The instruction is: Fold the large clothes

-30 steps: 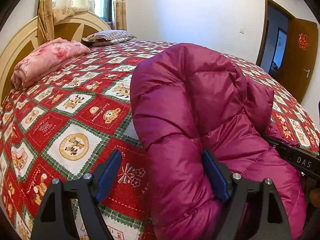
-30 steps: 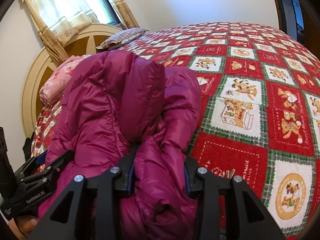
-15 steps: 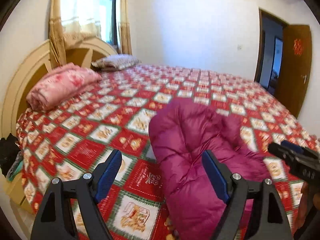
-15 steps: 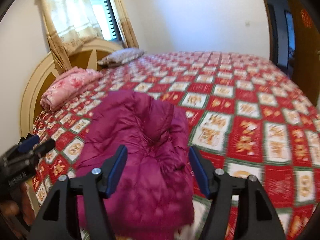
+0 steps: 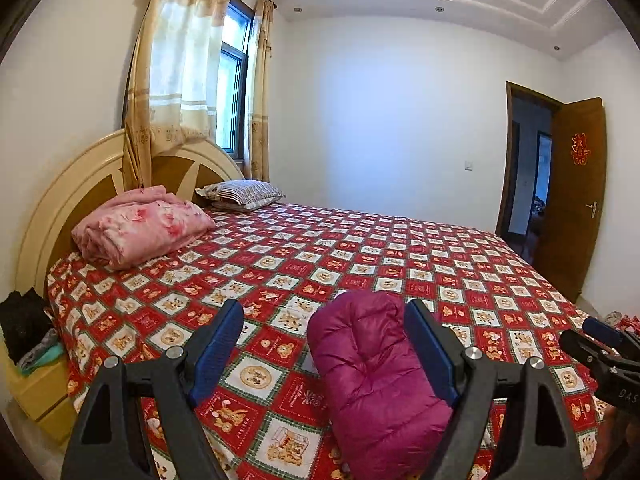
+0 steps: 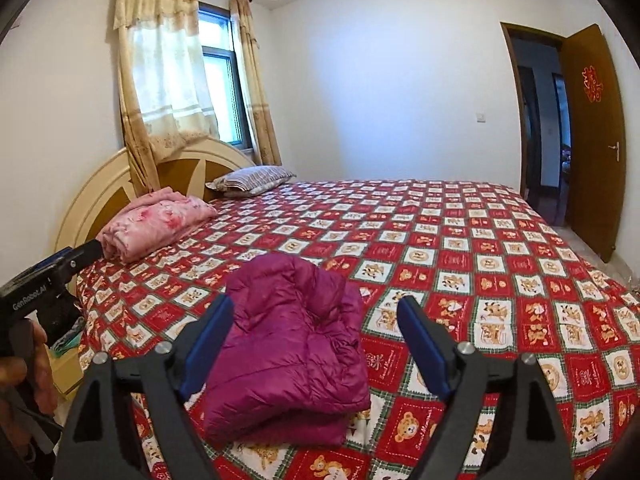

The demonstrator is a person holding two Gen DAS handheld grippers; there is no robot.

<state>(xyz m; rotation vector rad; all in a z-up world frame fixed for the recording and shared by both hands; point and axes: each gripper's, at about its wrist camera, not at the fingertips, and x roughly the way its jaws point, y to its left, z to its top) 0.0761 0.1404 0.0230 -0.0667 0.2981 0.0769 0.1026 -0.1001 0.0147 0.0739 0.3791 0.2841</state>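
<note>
Right, I'm holding both tools back from the bed edge, and each one is gaping wide with nothing between its fingers. The left gripper [image 5: 324, 350] is framing the bundle's left half, and the right gripper [image 6: 316, 338] is looking straight down onto it, neither one touching fabric.

Between them, the magenta puffer jacket [image 6: 288, 344] is sitting folded into a thick, rounded packet near the front edge of the bed [image 6: 500, 292], resting on the red teddy-bear bedspread. I'm judging the fold as essentially finished, so the step in hand is checking and tidying. To do that well I'm thinking of coming in low and flat, pressing the top layer rather than pinching it, because the padding looks springy and is likely to puff back open. The lower layer is peeking out at the front right corner in the right wrist view, so I'm eyeing that edge for a gentle tuck.

The shell is looking glossy and slippery, quilted in fat channels, with soft creases across the top and a rounded far end.

Further back, a folded pink blanket [image 5: 140, 228] is lying by the headboard, with a striped pillow [image 5: 242, 194] beyond it.
</note>
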